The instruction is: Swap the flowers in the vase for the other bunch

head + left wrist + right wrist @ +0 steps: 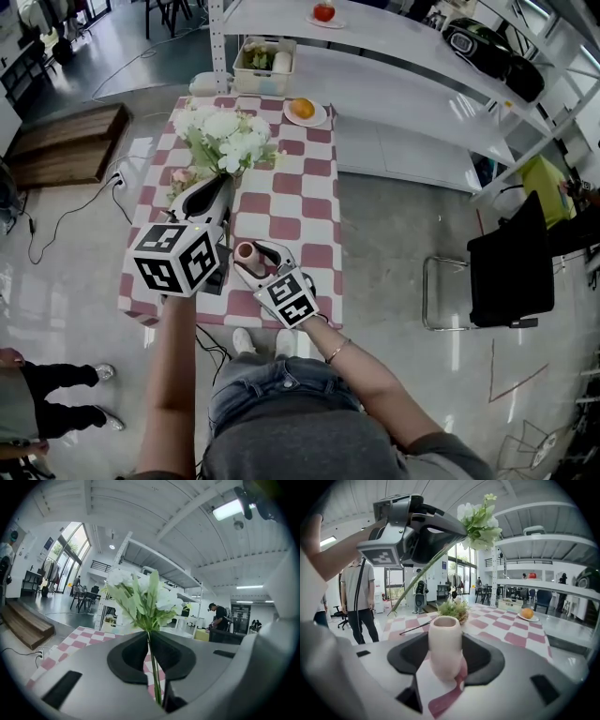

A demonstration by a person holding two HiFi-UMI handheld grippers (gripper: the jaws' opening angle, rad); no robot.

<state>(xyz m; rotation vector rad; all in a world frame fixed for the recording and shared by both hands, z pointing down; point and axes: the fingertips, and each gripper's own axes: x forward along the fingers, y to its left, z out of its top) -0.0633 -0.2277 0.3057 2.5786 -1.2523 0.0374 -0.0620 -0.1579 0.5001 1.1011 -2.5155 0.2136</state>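
Observation:
My left gripper (pixel 221 184) is shut on the green stems of a white flower bunch (pixel 225 136) and holds it in the air above the checked table (pixel 291 202). In the left gripper view the stems (pixel 152 667) run between the closed jaws, with the blooms (pixel 140 592) beyond. My right gripper (pixel 261 264) is shut on a small pink vase (pixel 247 254) that stands upright near the table's front edge. The vase (pixel 445 630) shows an empty mouth. A second bunch (pixel 454 609), greenish with pink blooms (pixel 180 176), lies on the table behind it.
An orange on a plate (pixel 303 111) sits at the table's far right corner, with a white basket (pixel 263 61) on the shelf behind. A black chair (pixel 506 272) stands to the right. A person (pixel 358 597) stands left of the table.

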